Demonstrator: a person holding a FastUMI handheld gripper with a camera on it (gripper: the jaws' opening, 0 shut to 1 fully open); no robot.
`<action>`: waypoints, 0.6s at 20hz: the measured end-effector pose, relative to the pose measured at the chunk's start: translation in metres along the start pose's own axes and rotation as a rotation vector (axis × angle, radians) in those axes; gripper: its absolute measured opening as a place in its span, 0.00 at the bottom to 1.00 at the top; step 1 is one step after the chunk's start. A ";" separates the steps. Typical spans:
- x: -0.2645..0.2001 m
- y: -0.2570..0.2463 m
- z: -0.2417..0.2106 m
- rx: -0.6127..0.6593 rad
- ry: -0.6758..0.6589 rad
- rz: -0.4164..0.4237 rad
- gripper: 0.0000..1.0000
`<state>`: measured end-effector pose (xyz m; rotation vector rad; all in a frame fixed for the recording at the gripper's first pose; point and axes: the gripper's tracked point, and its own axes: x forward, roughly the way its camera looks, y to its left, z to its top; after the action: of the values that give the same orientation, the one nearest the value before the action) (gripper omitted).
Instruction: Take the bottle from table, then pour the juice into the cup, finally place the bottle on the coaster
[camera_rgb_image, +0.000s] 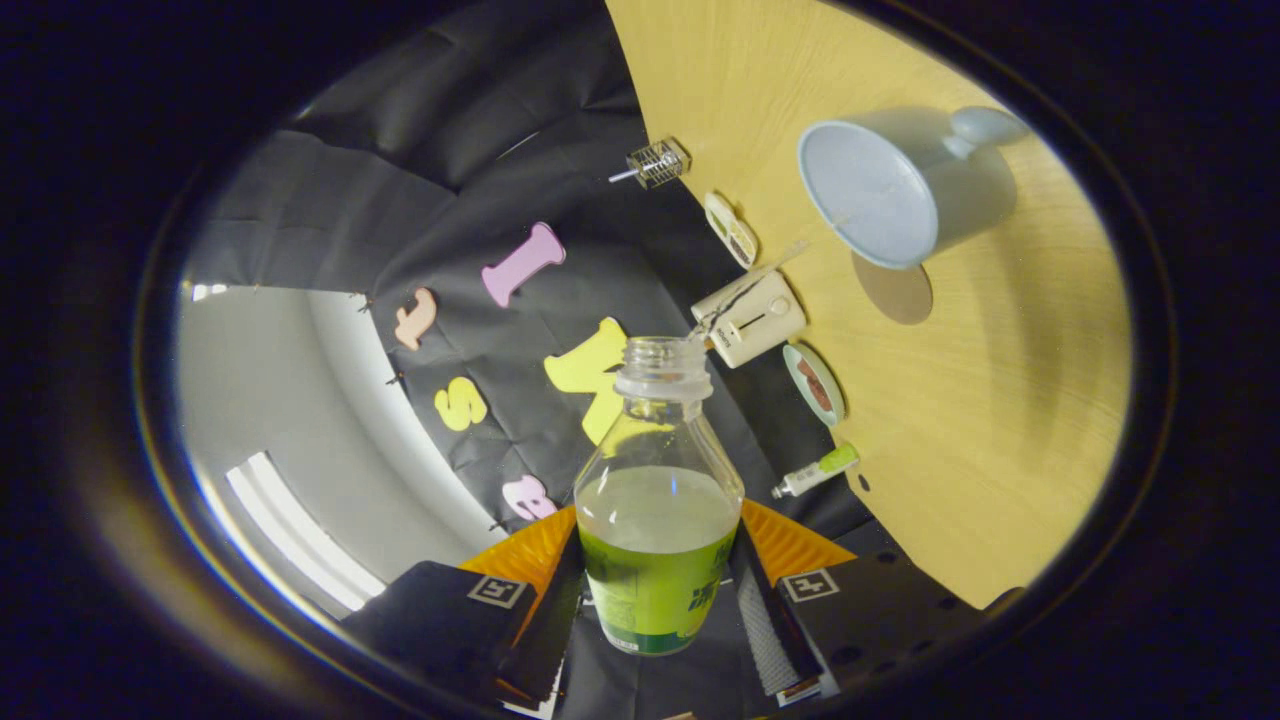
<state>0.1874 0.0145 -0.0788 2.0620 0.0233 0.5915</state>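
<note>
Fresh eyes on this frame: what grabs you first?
The open clear plastic bottle with a green label, clamped between the tongs and tipped toward the table. Beyond its mouth lies the pale blue cup on the light wooden table, with a thin stream running between them.

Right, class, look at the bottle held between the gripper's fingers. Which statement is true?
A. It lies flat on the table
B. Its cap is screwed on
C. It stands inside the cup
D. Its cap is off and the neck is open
D. The bottle, clamped between the gripper fingers, shows a bare threaded neck with no cap, tilted toward the cup on the table.
</note>
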 end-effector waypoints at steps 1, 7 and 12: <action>-0.001 0.000 -0.001 0.006 0.003 0.003 0.77; -0.002 0.008 0.006 0.044 -0.007 0.029 0.77; -0.006 0.027 0.010 0.074 -0.013 0.046 0.77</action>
<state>0.1809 -0.0092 -0.0636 2.1434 -0.0096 0.6131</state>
